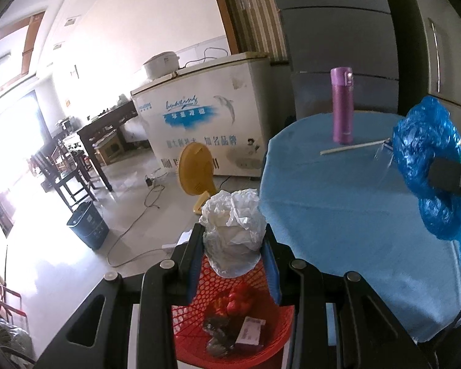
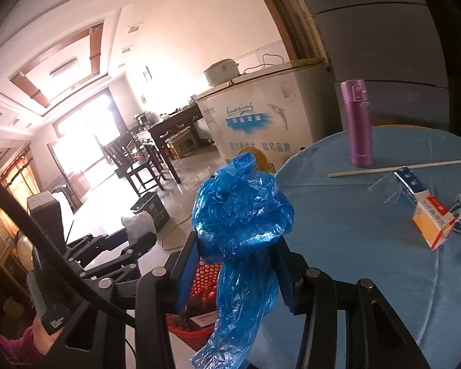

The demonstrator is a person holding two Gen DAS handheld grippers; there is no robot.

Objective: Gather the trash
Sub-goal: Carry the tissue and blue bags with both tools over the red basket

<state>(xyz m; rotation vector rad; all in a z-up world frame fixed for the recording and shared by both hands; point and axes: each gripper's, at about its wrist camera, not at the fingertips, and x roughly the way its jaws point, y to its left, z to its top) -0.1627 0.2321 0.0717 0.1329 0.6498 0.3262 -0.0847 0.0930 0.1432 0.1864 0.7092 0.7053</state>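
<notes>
My left gripper (image 1: 233,240) is shut on a crumpled white plastic bag (image 1: 235,230), which hangs just above a red mesh basket (image 1: 199,316) on the floor beside the table. The basket holds a red wrapper, a dark wrapper and a small box. My right gripper (image 2: 236,252) is shut on a crumpled blue plastic bag (image 2: 239,209), held over the edge of the blue-covered round table (image 2: 353,246); the same blue plastic bag (image 1: 427,166) shows at the right of the left wrist view. A torn orange-and-white carton (image 2: 427,215) and clear film lie on the table.
A purple flask (image 1: 341,104) stands on the table with a long white stick (image 1: 353,147) in front of it. On the floor are a yellow fan (image 1: 196,175), a dark blue bin (image 1: 87,226) and loose cables. A white chest freezer (image 1: 206,113) stands behind.
</notes>
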